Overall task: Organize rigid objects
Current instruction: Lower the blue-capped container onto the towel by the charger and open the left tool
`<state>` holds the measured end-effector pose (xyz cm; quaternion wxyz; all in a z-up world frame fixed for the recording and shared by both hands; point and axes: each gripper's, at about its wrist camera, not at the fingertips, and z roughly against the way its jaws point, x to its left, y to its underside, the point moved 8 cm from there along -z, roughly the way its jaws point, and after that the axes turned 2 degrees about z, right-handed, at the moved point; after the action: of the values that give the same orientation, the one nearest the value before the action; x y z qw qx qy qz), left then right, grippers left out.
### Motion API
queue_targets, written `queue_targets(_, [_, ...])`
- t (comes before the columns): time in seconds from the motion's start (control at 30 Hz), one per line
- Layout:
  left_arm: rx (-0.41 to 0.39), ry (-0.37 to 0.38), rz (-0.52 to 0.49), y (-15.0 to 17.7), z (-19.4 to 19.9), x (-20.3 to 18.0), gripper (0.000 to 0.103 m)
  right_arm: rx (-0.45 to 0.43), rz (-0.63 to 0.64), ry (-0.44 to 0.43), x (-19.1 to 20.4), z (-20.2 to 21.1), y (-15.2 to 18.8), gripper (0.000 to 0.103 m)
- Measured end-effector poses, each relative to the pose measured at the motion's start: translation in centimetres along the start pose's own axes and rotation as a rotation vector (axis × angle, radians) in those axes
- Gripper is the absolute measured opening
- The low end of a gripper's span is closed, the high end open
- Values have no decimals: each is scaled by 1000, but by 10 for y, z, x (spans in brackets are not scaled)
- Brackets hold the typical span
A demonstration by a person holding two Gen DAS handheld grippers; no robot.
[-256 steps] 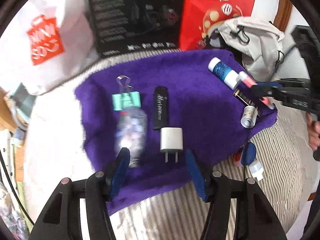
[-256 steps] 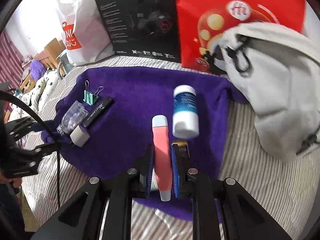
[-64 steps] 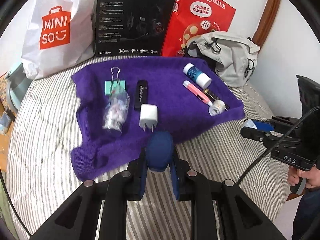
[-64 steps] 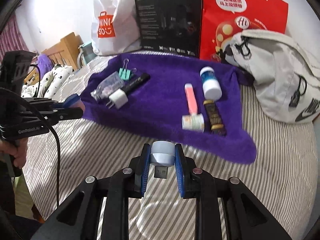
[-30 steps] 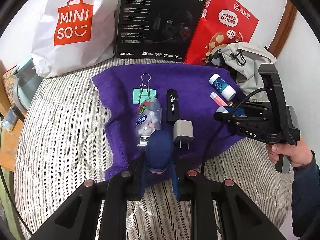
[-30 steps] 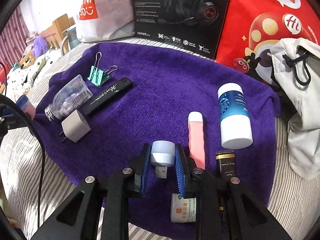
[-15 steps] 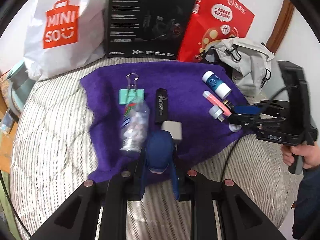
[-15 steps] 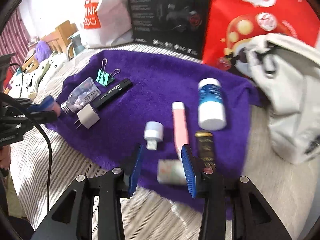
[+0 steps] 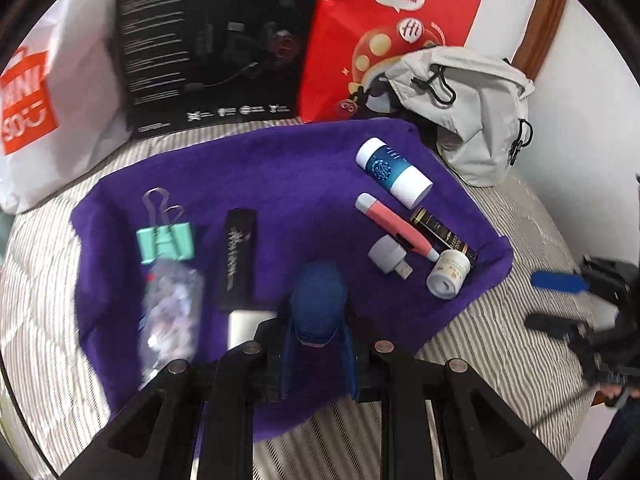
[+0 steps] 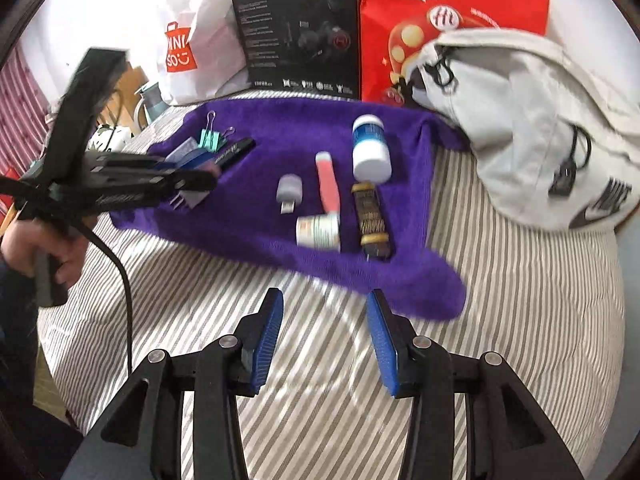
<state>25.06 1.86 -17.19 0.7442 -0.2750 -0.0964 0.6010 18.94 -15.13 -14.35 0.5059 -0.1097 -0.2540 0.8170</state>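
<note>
My left gripper [image 9: 318, 320] is shut on a dark blue rounded object [image 9: 318, 292], low over the front of the purple towel [image 9: 288, 168], beside a white charger [image 9: 248, 326] that it partly hides. On the towel's left lie a green binder clip [image 9: 166, 242], a clear pill bottle [image 9: 168, 312] and a black stick [image 9: 238, 254]. To the right lie a blue-white bottle [image 9: 394, 176], a pink tube [image 9: 392, 226], a black-gold tube [image 9: 444, 234], a grey USB light [image 9: 386, 256] and a small white jar [image 9: 448, 274]. My right gripper [image 10: 324, 328] stands open over the striped bedding, short of the towel [image 10: 304, 148].
A black headphone box [image 9: 208, 40], a red paper bag [image 9: 392, 28] and a white shopping bag [image 9: 44, 92] stand behind the towel. A grey backpack [image 10: 532, 120] lies at the right. Striped bedding [image 10: 500, 320] surrounds the towel. A hand [image 10: 44, 248] holds the left gripper's handle.
My right gripper let go of the grey USB light on the towel, opened and drew back over the bedding. My left gripper moved forward over the towel with the blue object.
</note>
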Motion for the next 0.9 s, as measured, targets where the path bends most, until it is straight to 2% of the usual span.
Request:
queue_targets(0.3, [61, -42, -30, 3, -34, -8, 20, 54, -38, -17, 2, -5, 30, 43])
queue_targets(0.53, [58, -62, -56, 6, -35, -10, 21, 71, -63, -42, 10, -7, 43, 43])
queue_targets(0.67, [66, -67, -79, 9, -35, -17, 31, 75, -68, -58, 17, -8, 46, 43])
queue_targets(0.9, [70, -81, -56, 9, -29, -17, 31, 68, -47, -49, 23, 1, 47, 44])
